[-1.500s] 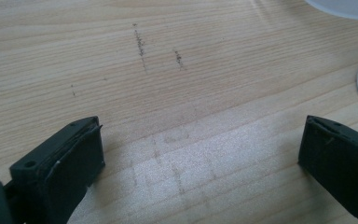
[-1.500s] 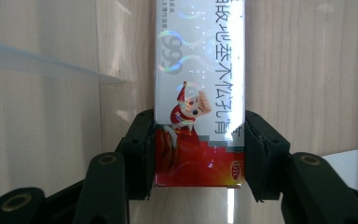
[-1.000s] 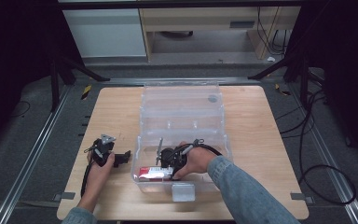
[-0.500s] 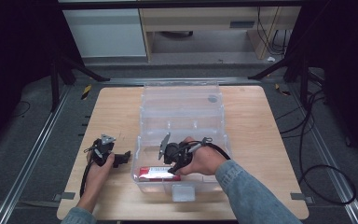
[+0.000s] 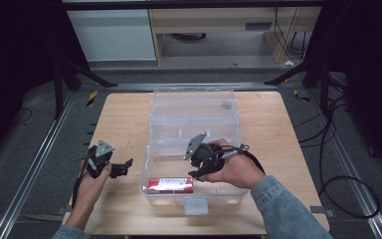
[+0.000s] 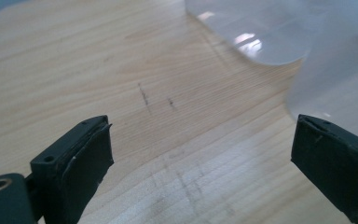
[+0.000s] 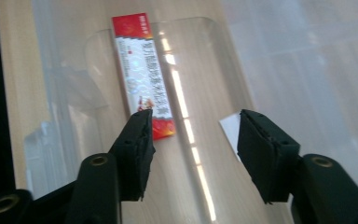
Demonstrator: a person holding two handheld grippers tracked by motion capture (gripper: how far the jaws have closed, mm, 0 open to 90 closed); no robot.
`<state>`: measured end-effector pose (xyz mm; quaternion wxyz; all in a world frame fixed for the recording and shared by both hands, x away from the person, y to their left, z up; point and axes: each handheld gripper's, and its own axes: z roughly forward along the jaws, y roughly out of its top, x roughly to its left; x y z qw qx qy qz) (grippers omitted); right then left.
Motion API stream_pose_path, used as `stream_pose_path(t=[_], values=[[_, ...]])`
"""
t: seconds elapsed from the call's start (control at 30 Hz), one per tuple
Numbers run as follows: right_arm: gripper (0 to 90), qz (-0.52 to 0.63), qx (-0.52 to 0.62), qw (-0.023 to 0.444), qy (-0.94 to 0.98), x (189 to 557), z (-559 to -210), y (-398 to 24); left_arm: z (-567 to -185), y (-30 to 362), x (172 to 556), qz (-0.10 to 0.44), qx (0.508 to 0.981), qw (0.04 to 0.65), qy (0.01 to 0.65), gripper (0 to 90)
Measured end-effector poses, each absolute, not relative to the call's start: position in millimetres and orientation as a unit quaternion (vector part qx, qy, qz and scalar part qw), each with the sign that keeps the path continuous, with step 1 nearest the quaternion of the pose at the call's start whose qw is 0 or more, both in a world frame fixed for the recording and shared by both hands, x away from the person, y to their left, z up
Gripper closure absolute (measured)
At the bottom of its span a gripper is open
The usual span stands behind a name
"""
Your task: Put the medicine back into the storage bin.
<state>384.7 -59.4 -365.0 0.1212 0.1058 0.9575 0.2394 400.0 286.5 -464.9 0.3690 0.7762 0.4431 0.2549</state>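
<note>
Red-and-white box: flat on the floor of the clear plastic bin, at its near left corner, toward the counter's near edge. Right hand-held gripper: above the bin, jaws parted and just opened further, nothing between them, box beyond the left jaw tip. Left hand-held gripper: over bare counter near the left edge, just beside the bin, jaws wide and just eased slightly inward, nothing held.
</note>
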Motion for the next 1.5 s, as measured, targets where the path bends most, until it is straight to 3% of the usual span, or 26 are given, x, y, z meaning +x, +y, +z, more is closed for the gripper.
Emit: stream_pose_path(t=[0.17,0.63,0.93,1.1,1.5], values=[[36.9,0.248,0.144,0.148,0.946,389,-349,-79,-435,282,384,0.266,0.785,0.385,0.405,5.4],[28.6,0.264,0.209,0.181,0.924,415,-315,-125,-396,264,370,0.226,0.804,0.426,0.347,4.3],[41.4,0.25,0.208,0.197,0.925,440,-303,-133,-384,250,360,0.219,0.823,0.419,0.316,5.9],[46.7,0.229,0.197,0.217,0.928,452,-298,-133,-377,243,356,0.207,0.831,0.42,0.302,11.1],[51.2,0.199,0.173,0.221,0.939,482,-315,-124,-376,214,343,0.185,0.859,0.409,0.248,22.6]])
